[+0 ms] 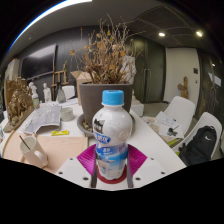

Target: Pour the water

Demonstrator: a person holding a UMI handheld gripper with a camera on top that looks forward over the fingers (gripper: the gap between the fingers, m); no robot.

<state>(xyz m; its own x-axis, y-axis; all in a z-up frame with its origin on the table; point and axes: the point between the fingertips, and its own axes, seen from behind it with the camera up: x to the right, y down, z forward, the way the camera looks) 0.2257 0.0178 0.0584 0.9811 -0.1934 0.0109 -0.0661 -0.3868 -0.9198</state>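
A clear plastic water bottle (111,135) with a blue cap and a blue-and-white label stands upright between my fingers. My gripper (111,160) is shut on the bottle, with both magenta pads (88,158) pressing its lower body from either side. A white cup (32,148) with a handle sits to the left of the bottle on a light wooden board (55,152). The bottle's base is hidden behind the fingers.
Just beyond the bottle a grey pot (92,100) holds a dried brown plant. Papers and small items (42,118) lie on the white table to the left. White chairs (182,112) stand at the right, with a black bag (199,146) on the nearer one.
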